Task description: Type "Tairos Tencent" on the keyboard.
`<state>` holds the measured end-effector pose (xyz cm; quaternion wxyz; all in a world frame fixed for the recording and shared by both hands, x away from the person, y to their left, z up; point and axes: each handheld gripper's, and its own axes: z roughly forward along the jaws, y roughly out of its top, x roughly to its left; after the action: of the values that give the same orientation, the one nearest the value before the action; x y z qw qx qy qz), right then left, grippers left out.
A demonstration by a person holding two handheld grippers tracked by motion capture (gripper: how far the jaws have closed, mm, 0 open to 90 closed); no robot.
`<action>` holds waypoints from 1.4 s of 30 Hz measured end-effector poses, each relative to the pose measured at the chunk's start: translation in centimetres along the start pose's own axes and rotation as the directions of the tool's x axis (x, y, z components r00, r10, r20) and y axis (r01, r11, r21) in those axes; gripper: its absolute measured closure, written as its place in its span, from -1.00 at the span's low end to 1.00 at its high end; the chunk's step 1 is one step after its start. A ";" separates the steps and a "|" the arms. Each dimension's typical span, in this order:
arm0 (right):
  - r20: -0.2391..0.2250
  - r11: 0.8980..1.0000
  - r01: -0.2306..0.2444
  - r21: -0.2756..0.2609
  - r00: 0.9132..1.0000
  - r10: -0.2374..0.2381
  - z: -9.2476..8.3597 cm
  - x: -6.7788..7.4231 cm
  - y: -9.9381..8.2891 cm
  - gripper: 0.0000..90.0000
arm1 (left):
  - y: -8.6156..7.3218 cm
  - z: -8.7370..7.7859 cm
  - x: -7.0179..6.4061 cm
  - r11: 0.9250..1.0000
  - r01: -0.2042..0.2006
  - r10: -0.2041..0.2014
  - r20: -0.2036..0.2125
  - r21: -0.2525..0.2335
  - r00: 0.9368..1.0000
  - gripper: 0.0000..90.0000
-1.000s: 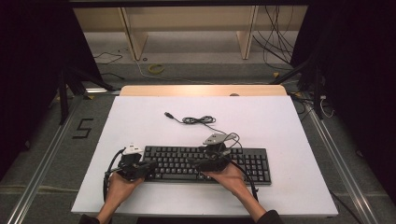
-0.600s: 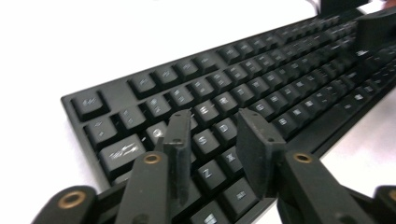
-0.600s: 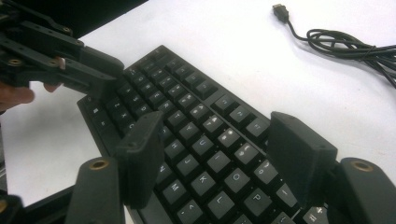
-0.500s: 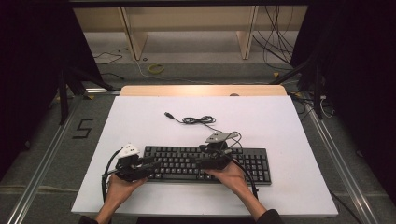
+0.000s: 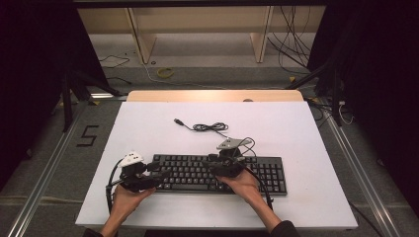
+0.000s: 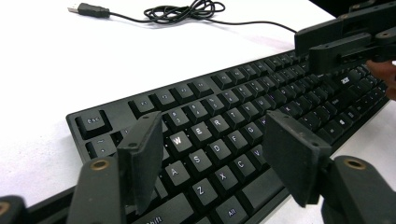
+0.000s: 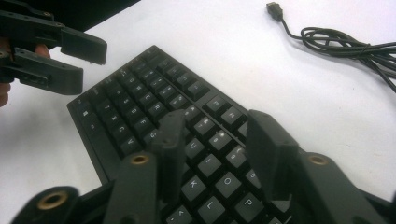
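A black keyboard (image 5: 192,174) lies flat near the front of the white table. Its cable (image 5: 207,127) is coiled behind it and ends in a free USB plug (image 5: 178,121). My left gripper (image 5: 160,174) hovers over the keyboard's left end (image 6: 243,93); its jaws have just been opening and stand open (image 6: 212,140) above the letter keys, holding nothing. My right gripper (image 5: 207,164) points left over the keyboard's middle. Its jaws (image 7: 215,130) have just been closing but remain apart above the keys (image 7: 140,98), gripping nothing. Each gripper faces the other (image 6: 306,46) (image 7: 88,65).
The white table top (image 5: 296,128) stretches wide behind and to the right of the keyboard, with a wooden strip (image 5: 212,95) along its far edge. Beyond are floor cables, a yellow ring (image 5: 165,72) and shelf legs. A "5" mark (image 5: 88,136) is on the floor at left.
The left gripper's jaws have spread apart and the right gripper's jaws have narrowed. Both hands stay over the keyboard in nearly the same places.
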<state>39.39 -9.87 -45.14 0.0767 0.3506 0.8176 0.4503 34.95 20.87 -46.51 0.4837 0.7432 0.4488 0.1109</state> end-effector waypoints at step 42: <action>0.018 0.993 0.033 0.112 0.999 -0.035 2.5 0.3 -0.6 1.00 | -0.1 -0.8 -0.6 0.999 -0.013 0.014 0.033 -0.040 0.999 -0.29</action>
<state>39.96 -8.20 -46.97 0.0729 0.3449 0.8466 0.3987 34.07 20.89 -46.07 0.5052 0.7380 0.4334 0.1109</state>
